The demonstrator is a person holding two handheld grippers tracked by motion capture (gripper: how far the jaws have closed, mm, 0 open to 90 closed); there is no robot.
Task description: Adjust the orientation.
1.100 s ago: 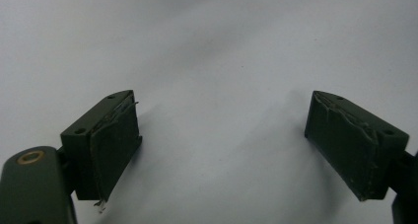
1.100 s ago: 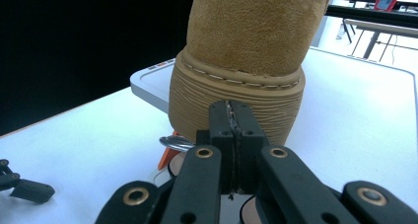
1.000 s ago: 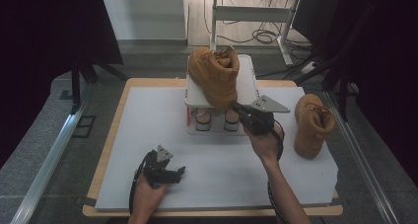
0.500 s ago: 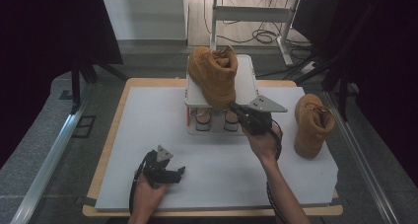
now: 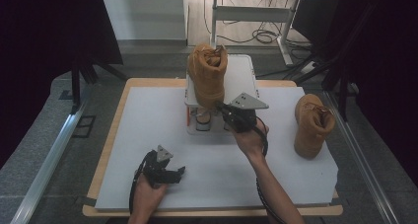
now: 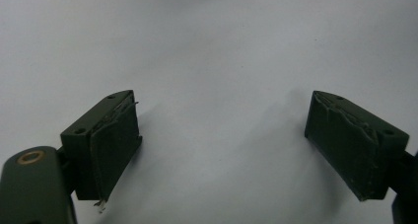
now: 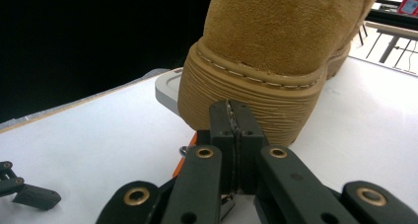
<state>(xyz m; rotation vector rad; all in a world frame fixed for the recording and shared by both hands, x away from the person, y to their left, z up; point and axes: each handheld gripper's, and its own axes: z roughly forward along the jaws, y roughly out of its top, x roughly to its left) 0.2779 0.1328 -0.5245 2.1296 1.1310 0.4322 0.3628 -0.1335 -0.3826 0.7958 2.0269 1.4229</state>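
Observation:
A tan suede boot [image 5: 207,76] stands on a raised pale plate [image 5: 242,73] at the back middle of the table. In the right gripper view its ribbed heel sole [image 7: 246,105] looms just beyond my right gripper [image 7: 231,119], whose jaws are shut together with nothing between them; whether they touch the sole I cannot tell. From above, the right gripper [image 5: 219,107] sits at the boot's near right side. A second tan boot [image 5: 313,125] stands on the mat at the right. My left gripper [image 5: 173,173] rests near the front edge, open [image 6: 222,150] over bare white mat.
A white mat [image 5: 148,135] covers the wooden table [image 5: 121,115]. The plate sits on a small stand with orange parts [image 5: 188,116] underneath. In the right gripper view the left gripper [image 7: 24,192] lies at the lower left. Metal rails run along both table sides.
The right hand has slid its shut gripper leftward, closer under the heel of the boot on the plate. The left gripper has stayed put.

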